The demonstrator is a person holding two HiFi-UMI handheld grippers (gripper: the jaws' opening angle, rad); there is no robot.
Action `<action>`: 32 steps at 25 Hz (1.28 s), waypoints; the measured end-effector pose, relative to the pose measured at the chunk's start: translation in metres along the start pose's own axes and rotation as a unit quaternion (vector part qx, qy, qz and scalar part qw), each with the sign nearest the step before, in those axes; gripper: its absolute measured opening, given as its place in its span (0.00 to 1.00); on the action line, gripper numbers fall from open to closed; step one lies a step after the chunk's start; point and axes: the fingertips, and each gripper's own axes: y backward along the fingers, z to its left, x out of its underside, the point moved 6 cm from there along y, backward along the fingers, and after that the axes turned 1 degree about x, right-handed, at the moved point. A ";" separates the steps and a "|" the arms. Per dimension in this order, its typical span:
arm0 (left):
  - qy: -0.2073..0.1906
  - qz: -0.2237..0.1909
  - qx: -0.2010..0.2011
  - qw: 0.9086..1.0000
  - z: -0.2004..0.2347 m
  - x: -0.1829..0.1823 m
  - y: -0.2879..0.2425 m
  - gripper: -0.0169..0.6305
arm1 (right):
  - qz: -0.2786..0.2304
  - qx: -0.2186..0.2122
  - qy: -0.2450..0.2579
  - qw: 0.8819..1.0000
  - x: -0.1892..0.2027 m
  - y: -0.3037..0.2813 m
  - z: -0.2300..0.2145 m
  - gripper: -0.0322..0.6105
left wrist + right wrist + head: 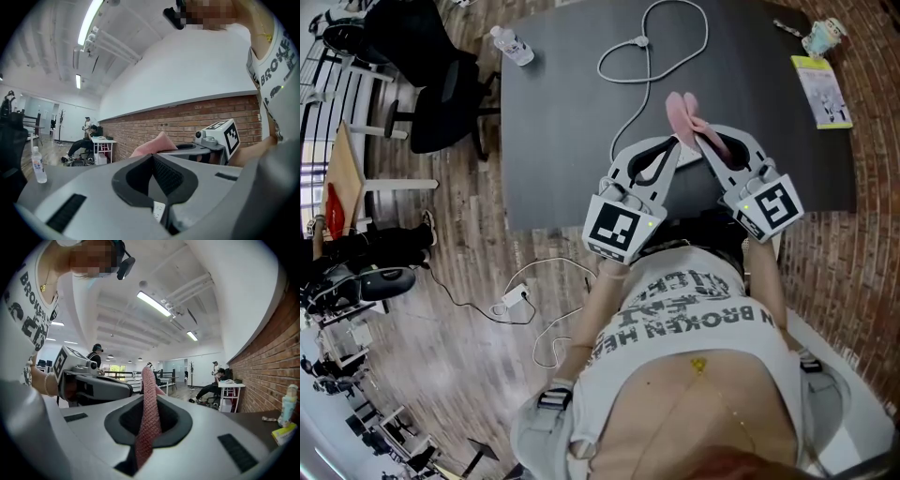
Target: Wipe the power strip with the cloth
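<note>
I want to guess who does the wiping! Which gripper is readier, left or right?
Right, probably. The right gripper is shut on the pink cloth, so it can wipe straight away. The left gripper is shut with no cloth between its jaws.

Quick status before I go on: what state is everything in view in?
left gripper: jaws shut, gripping nothing.
right gripper: jaws shut on pink knitted cloth.
pink knitted cloth: free end sticking out past the jaws.
white cable: looped on dark table.
clear plastic bottle: upright, capped.
</note>
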 end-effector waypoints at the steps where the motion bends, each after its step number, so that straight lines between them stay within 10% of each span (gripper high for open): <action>1: 0.000 -0.001 0.001 1.000 0.000 -0.001 0.000 0.04 | 0.000 0.002 0.001 1.000 -0.001 0.001 0.000 0.08; 32: -0.002 0.004 0.007 1.000 -0.001 -0.007 0.009 0.04 | 0.023 -0.017 0.010 1.000 -0.002 -0.005 0.015 0.08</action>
